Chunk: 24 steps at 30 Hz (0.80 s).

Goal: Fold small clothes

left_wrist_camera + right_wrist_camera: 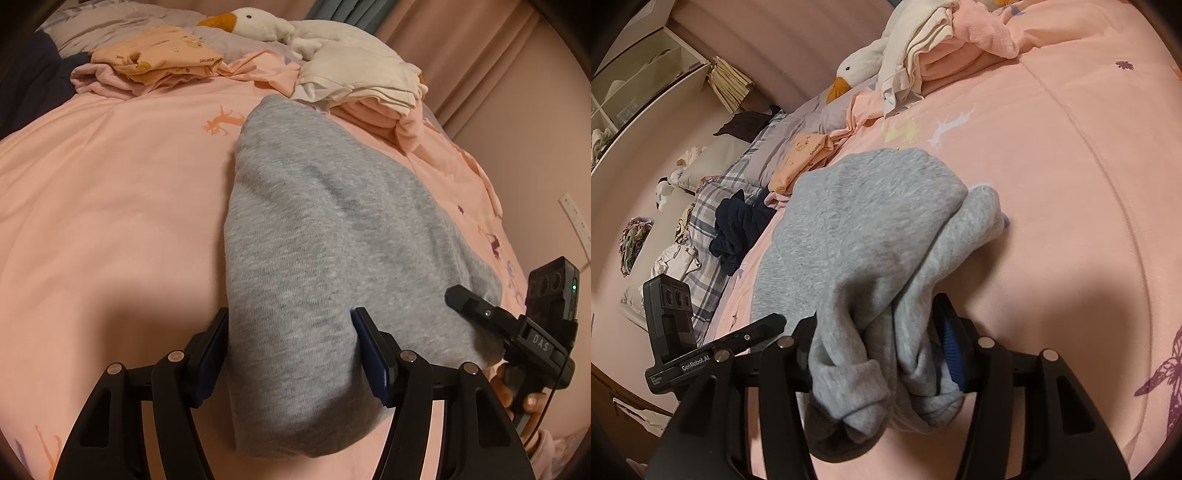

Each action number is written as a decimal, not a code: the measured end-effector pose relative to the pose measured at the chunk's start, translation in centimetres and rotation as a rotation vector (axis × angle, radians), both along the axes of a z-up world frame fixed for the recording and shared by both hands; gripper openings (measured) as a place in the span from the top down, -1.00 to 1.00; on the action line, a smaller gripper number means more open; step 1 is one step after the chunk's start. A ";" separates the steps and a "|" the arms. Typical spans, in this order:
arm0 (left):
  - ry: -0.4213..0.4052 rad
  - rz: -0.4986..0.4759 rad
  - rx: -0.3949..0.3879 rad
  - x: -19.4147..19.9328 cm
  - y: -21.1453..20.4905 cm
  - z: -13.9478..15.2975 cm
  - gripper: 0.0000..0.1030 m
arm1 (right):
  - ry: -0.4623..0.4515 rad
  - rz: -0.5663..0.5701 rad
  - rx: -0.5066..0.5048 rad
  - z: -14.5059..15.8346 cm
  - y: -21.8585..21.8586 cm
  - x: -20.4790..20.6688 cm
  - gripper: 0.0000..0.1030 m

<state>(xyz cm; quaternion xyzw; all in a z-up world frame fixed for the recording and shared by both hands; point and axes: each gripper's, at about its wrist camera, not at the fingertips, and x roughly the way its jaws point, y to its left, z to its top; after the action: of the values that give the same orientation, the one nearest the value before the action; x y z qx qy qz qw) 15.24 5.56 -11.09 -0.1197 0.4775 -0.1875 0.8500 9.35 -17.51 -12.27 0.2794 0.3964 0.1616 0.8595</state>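
A grey sweatshirt-like garment point(314, 221) lies lengthwise on the pink bed cover point(110, 203). My left gripper point(291, 350) grips its near end, a thick fold filling the gap between both pads. In the right wrist view the garment point(857, 221) runs back into a bunched cuff and sleeve end that hangs slack inside my right gripper point(875, 343). Its blue right pad point(951, 350) shows partly bare, so the jaws stand open around the cloth. One finger of the right gripper point(476, 308) rests at the garment's right edge, held by a hand. A left gripper finger point(757, 328) shows at the left.
At the bed's far side lie an orange printed folded piece point(159, 55), a stack of white and pink clothes point(362, 74) and a plush goose point(255, 20). A dark navy garment point(738, 229) sits on a plaid blanket. A wall with a socket point(576, 221) is close on the right.
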 end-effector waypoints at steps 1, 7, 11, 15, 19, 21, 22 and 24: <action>0.001 0.000 0.001 0.0 0.1 0.0 -0.25 | 0.001 -0.002 0.000 0.0 -0.1 0.0 -0.05; 0.005 0.001 0.006 -0.1 0.1 0.0 -0.26 | 0.007 -0.010 -0.005 -0.2 -0.5 -0.4 -0.08; 0.005 0.000 0.009 -0.1 0.1 0.0 -0.26 | 0.008 -0.012 -0.011 -0.2 -0.5 -0.4 -0.09; 0.005 0.000 0.009 -0.2 0.1 0.1 -0.26 | 0.008 -0.012 -0.013 -0.2 -0.5 -0.4 -0.09; 0.007 0.000 0.008 -0.2 0.2 0.0 -0.26 | 0.008 -0.013 -0.015 -0.2 -0.5 -0.4 -0.10; 0.007 0.000 0.010 -0.3 0.2 0.0 -0.26 | 0.009 -0.013 -0.015 -0.2 -0.5 -0.4 -0.10; 0.007 0.000 0.010 -0.3 0.1 0.0 -0.26 | 0.009 -0.013 -0.015 -0.2 -0.5 -0.4 -0.10; 0.007 0.000 0.013 -0.3 0.2 0.0 -0.26 | 0.009 -0.013 -0.014 -0.2 -0.6 -0.4 -0.11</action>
<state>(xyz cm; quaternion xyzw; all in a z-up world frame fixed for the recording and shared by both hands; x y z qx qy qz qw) 14.95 5.71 -11.11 -0.1149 0.4815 -0.1843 0.8491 8.99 -18.06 -12.49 0.2764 0.3994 0.1519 0.8608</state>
